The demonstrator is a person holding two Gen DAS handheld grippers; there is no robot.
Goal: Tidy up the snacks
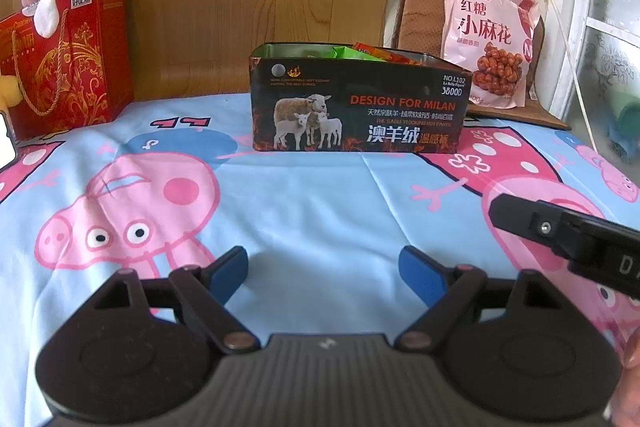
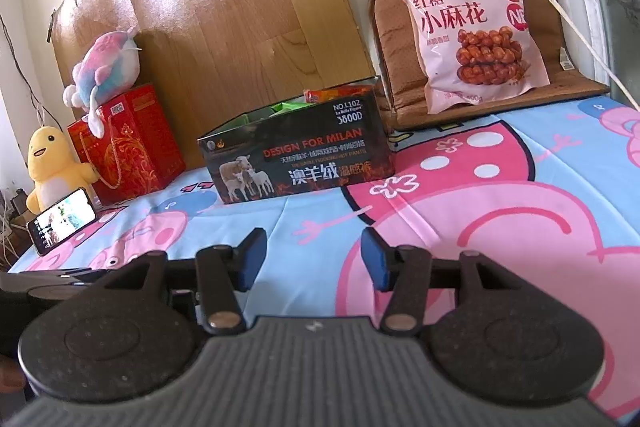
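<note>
Both grippers empty, fingers spread; pink snack bag (image 2: 472, 27) upright, far right beyond tin (image 2: 296, 151); right gripper (image 2: 314, 259) nearer

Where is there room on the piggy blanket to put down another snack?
The widest bare patch of the blanket lies between the black tin and the two open grippers, left and right. It gets crowded along the back: red gift bag, yellow plush and phone on the left, pink snack bag on the brown cushion on the right.
</note>
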